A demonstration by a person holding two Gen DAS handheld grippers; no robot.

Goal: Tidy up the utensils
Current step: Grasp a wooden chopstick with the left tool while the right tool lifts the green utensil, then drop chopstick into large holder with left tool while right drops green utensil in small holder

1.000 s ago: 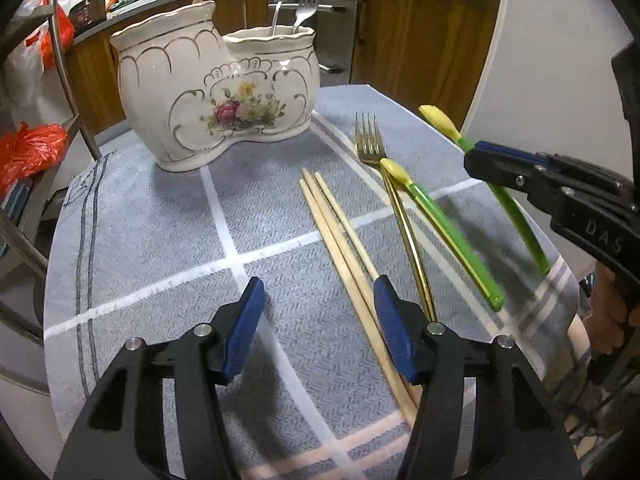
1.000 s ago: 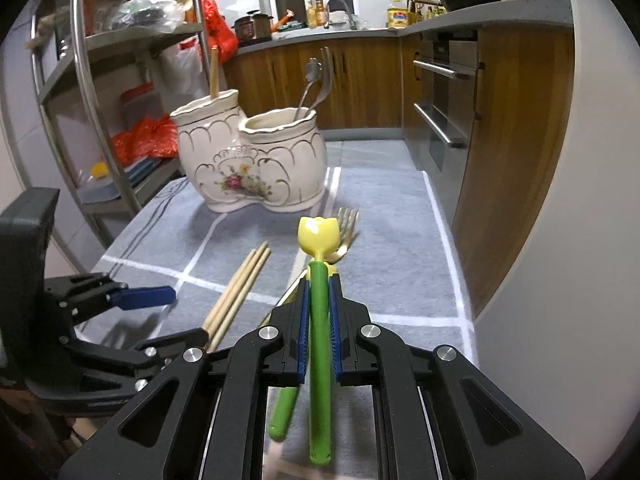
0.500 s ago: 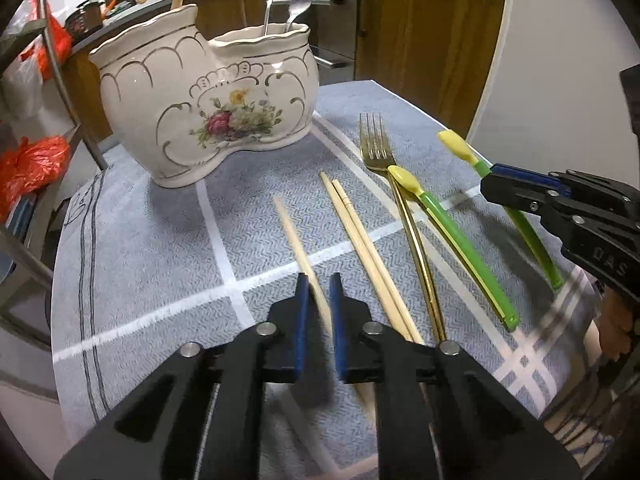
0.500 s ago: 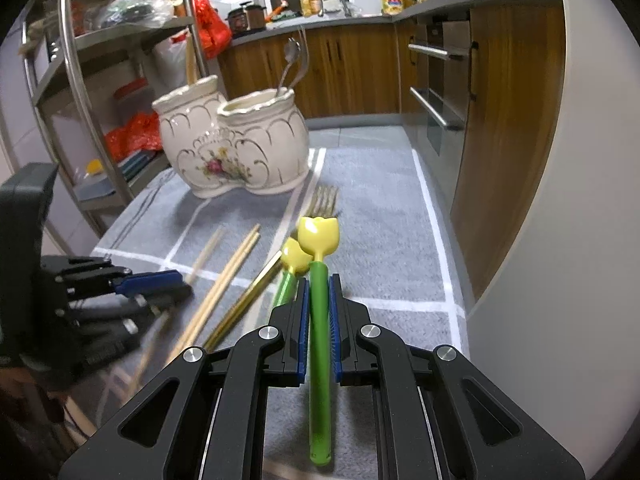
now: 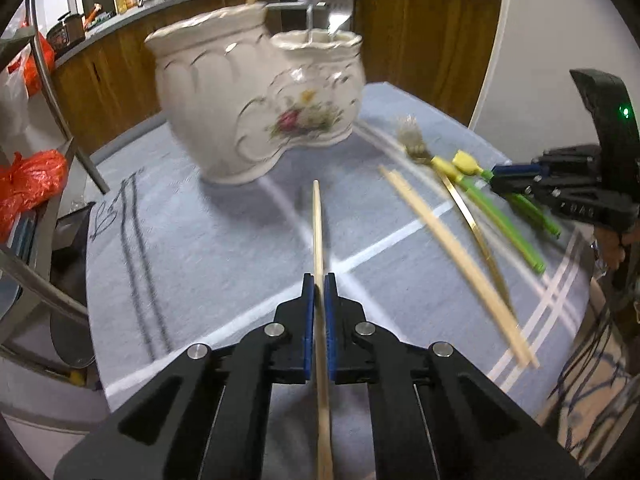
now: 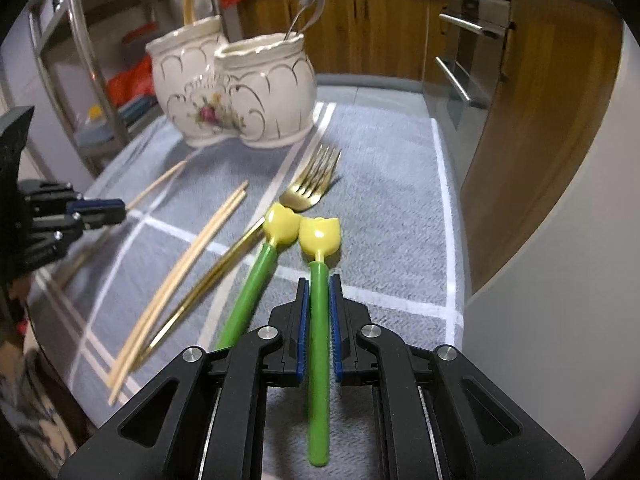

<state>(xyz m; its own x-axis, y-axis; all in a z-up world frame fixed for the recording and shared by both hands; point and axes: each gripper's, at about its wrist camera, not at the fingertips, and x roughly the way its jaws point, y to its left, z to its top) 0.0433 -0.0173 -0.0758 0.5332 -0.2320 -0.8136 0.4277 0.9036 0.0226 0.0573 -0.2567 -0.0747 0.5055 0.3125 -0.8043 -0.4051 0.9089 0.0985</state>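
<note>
Nearest me the chopstick point(image 5: 318, 232) is light, thin and stiff, smooth wood that can swivel or slide in a pinch. I judge the best hold is around the middle, as I have it, so neither end droops on the way to the holder point(image 5: 256, 104). The green utensil point(image 6: 319, 320) is light plastic with a round, rather slick handle and a yellow tulip head. I would pinch it on the handle just behind that head. Its twin point(image 6: 252, 284) lies just beside it on the cloth point(image 6: 392, 184), towards the near edge. The gold fork point(image 6: 312, 184) crosses under the twin's head, and it looks heavier, hard and slippery. Two more chopsticks point(image 6: 188, 264) lie together left of the fork. My left tongs point(image 5: 319, 278) are clamped together on the single chopstick, which runs straight out between the pads and points at the holder. My right tongs point(image 6: 319, 280) have just been opening. The green handle sits between the pads with a sliver of gap either side, so I judge it rests on the cloth, not in a grip. Farthest off, at the cloth's far end, stands the holder, a fragile ceramic double pot. Its left cup holds a wooden piece and its right cup holds metal handles.
</note>
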